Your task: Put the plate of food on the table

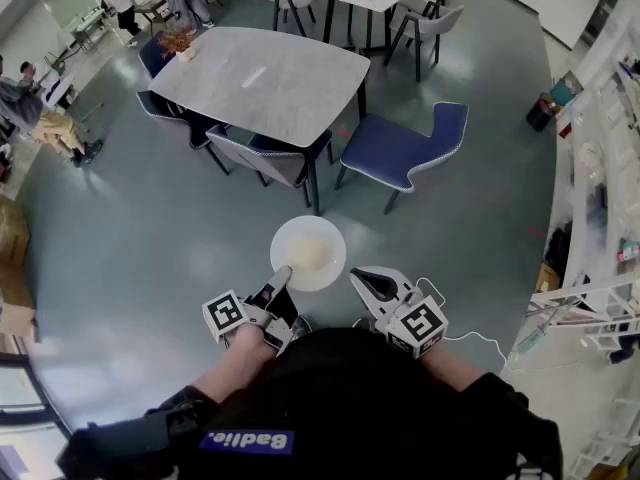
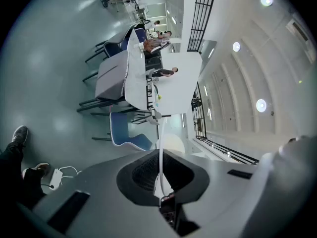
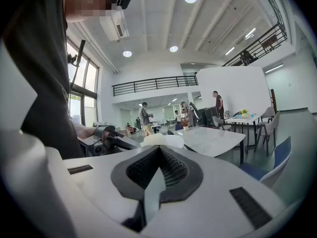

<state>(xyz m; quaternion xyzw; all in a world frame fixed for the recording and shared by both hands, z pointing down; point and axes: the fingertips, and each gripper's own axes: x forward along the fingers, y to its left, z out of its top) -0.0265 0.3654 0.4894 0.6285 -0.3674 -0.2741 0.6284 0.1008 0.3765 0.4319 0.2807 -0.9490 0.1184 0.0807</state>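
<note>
Grey floor spreads through a large open hall, with a pale grey table [image 1: 265,78] ahead of the person. Well short of the table's near edge, the plate [image 1: 308,253] hangs over bare floor, carrying a pale heap of food, possibly rice. The left gripper [image 1: 283,273] is clamped on the plate's rim on the side away from the table, probably to keep the dish level while carried. The right gripper [image 1: 362,278] floats just beside the plate, jaws together and empty, seemingly spare. Two chairs guard the table's near edge: a grey chair [image 1: 262,160] tucked in, and a blue chair [image 1: 405,146] pulled out by its right corner. Most of the tabletop is bare, leaving ample landing room.
</note>
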